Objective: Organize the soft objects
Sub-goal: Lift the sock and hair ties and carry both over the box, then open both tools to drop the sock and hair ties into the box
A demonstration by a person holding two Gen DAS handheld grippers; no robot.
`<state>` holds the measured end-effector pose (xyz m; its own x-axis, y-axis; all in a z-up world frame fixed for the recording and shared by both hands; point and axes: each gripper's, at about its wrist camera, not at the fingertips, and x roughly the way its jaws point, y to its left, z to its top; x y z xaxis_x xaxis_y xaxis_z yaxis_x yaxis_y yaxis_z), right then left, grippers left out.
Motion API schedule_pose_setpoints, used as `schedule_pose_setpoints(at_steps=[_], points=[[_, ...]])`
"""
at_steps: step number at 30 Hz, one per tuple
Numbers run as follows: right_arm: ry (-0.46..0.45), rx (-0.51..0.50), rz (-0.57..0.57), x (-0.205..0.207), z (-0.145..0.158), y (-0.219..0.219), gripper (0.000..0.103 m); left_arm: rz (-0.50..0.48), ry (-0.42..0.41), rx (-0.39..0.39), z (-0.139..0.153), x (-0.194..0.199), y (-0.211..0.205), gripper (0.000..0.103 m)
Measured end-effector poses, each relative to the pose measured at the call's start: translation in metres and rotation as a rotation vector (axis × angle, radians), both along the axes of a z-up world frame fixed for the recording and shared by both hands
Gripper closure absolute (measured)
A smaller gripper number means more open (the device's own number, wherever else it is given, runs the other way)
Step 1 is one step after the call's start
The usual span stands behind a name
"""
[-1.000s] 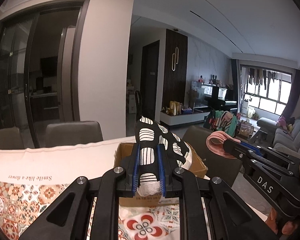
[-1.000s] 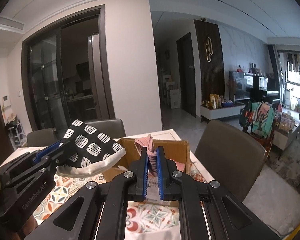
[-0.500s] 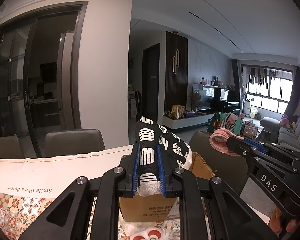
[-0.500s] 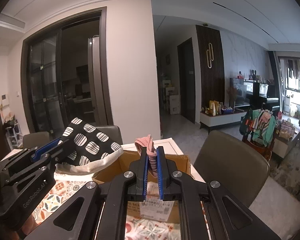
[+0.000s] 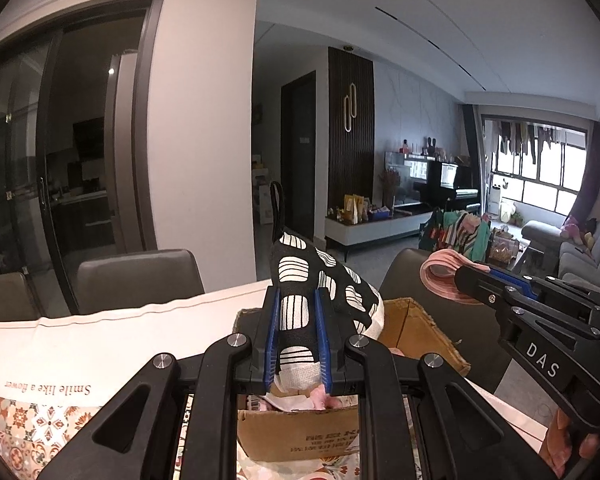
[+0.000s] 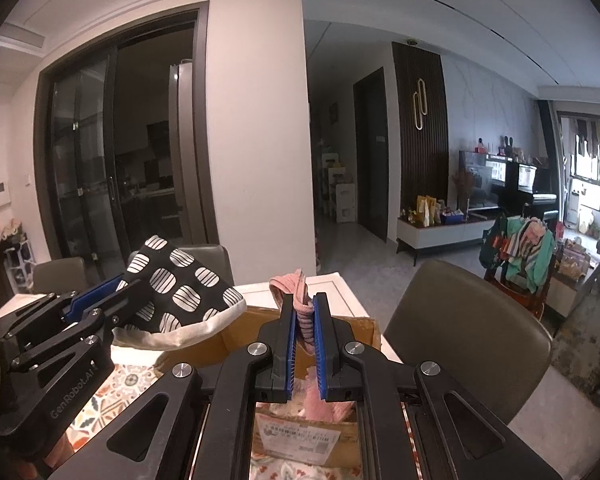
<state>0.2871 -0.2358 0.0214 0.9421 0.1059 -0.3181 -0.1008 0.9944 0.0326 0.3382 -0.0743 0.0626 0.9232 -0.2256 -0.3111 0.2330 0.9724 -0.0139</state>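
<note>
My left gripper (image 5: 296,300) is shut on a black pouch with white striped dots (image 5: 314,276), held above an open cardboard box (image 5: 300,428). The same black pouch (image 6: 180,292) shows at the left of the right wrist view, in the left gripper (image 6: 100,300). My right gripper (image 6: 303,304) is shut on a pink striped cloth (image 6: 300,312), which hangs down toward the cardboard box (image 6: 236,332). In the left wrist view the right gripper (image 5: 472,276) comes in from the right with the pink cloth (image 5: 440,276) looped at its tip. Pink and white fabric lies inside the box.
The box stands on a table with a patterned cloth (image 5: 24,420) and a white border printed with words. Grey chairs (image 5: 136,276) stand behind the table, and another chair (image 6: 460,328) stands at its right end. A wall and dark glass doors lie beyond.
Both grippers have moved forward and slightly down toward the box, which now sits closer and lower in both views. Each still clamps its cloth item.
</note>
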Motion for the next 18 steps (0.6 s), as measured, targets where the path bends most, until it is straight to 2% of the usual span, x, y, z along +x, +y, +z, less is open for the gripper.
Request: schedule_pose_setpoints(at_steps=[18], points=[[0.166,0.014,0.001,0.058,-0.048,-0.003,0.093,-0.031,0.197,0.019,-0.043,0.067,-0.017,0.085]])
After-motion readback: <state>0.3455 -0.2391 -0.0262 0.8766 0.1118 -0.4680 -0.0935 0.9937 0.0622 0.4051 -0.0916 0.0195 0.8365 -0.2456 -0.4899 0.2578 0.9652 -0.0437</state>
